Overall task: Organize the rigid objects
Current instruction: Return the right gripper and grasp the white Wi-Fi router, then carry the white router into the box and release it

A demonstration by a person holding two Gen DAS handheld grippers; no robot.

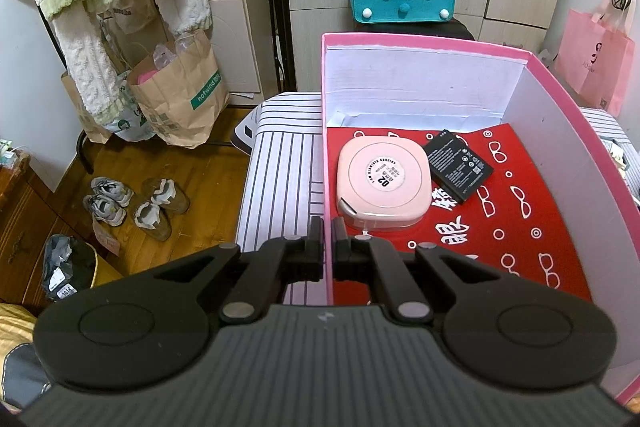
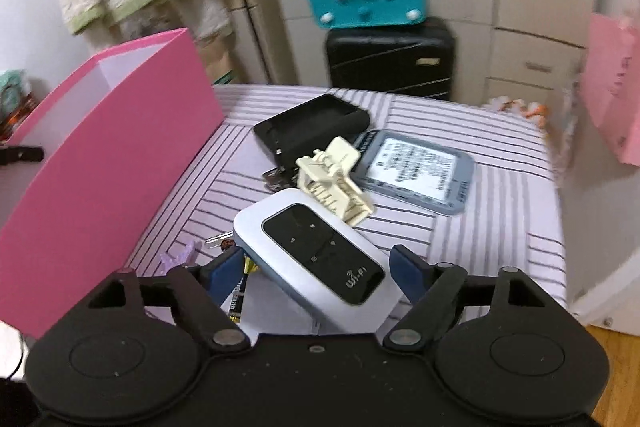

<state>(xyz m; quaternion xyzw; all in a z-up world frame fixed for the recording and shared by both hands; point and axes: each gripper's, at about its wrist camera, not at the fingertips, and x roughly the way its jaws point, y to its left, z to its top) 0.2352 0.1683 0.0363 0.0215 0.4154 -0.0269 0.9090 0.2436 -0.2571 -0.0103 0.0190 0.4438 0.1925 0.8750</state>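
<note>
Left tool [image 1: 328,247] pinching the thin side wall of the pink box [image 1: 420,41], one finger in, one out. Inside the box, on red paper: a pink square case [image 1: 384,181] touching a black battery [image 1: 458,165]. Right tool [image 2: 318,265] spread wide around a white Wi-Fi gadget [image 2: 316,251], pads not pressing it. Just behind on the striped bed [image 2: 480,227]: a cream hair clip [image 2: 334,183], a black holder [image 2: 312,127], a grey device [image 2: 416,171]. Pink box to the left.
</note>
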